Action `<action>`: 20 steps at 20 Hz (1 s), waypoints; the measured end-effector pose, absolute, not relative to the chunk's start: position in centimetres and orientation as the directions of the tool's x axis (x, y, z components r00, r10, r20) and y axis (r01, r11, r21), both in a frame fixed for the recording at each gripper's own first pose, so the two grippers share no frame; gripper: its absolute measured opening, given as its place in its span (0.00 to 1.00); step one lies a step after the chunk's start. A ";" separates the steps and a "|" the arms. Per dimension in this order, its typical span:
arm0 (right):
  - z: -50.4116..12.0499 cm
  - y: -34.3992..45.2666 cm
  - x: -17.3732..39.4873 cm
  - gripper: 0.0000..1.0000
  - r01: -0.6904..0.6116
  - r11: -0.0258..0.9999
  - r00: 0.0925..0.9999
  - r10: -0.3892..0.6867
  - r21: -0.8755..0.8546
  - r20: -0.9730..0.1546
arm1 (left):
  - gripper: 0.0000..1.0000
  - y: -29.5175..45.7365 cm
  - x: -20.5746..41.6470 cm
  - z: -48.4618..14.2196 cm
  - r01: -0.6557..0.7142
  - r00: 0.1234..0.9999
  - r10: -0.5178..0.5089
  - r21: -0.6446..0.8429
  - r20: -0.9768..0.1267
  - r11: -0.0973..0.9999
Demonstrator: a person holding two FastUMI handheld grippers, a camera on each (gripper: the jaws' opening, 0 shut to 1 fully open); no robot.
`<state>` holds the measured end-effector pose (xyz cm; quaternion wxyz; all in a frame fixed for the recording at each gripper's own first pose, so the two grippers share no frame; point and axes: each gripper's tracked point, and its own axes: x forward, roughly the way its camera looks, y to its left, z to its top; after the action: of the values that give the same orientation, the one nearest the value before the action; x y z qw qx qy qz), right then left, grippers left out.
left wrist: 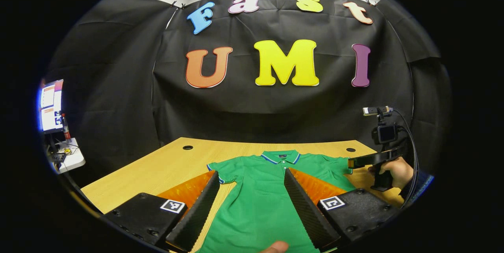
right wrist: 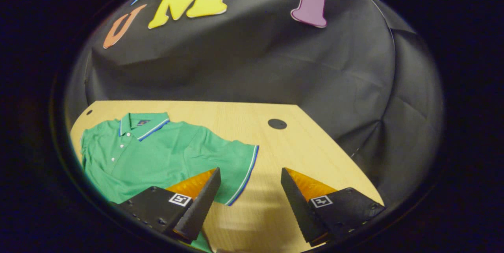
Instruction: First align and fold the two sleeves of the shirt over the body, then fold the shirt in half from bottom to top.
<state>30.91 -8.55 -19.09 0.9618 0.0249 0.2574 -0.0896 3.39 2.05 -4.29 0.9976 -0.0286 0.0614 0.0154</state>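
A green polo shirt (left wrist: 260, 201) lies flat on the wooden table (left wrist: 157, 166), collar at the far side and both short sleeves spread out. In the left gripper view my left gripper (left wrist: 251, 172) hovers open over the shirt's body, nothing between its fingers. Farther right, a hand (left wrist: 397, 172) holds my right gripper (left wrist: 364, 161) beside the shirt's right sleeve (left wrist: 338, 166). The right gripper view shows the shirt (right wrist: 157, 150) at the left and my right gripper (right wrist: 250, 170) open, one finger over the trimmed sleeve (right wrist: 240, 162), the other over bare table (right wrist: 275, 146).
A lit monitor (left wrist: 51, 105) and a white box (left wrist: 69, 158) stand off the table's left end. Round cable holes (left wrist: 188, 147) (right wrist: 277, 123) sit near the far corners. Black cloth backs the table. A fingertip (left wrist: 277, 247) shows at the bottom edge.
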 end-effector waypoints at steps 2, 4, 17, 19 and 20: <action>-20.8 -9.3 31.7 0.90 0.207 0.978 0.826 -0.173 0.002 -0.536 | 1.00 2.0 3.7 -4.8 -0.034 0.990 0.027 -0.048 -0.138 0.998; -21.5 -8.9 32.4 0.88 0.190 0.981 0.822 -0.133 0.046 -0.553 | 1.00 1.7 3.9 -5.1 -0.030 0.989 0.023 -0.040 -0.148 0.999; -21.0 -6.9 34.0 0.00 0.112 0.993 0.798 -0.065 0.041 -0.599 | 1.00 2.0 4.0 -5.7 -0.023 0.986 0.015 -0.046 -0.164 0.999; -19.9 -6.7 34.1 0.00 0.090 0.996 0.816 -0.087 -0.024 -0.571 | 1.00 2.4 4.1 -5.5 -0.034 0.986 0.026 -0.044 -0.162 0.998; -19.0 -6.5 34.2 0.00 0.083 0.996 0.828 -0.093 -0.044 -0.552 | 1.00 2.6 4.0 -5.6 -0.037 0.986 0.030 -0.043 -0.162 0.998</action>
<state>34.16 -6.53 -18.99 0.9561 -0.0090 0.2894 -0.0460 4.05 2.62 -5.63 0.9963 -0.0230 0.0810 0.0168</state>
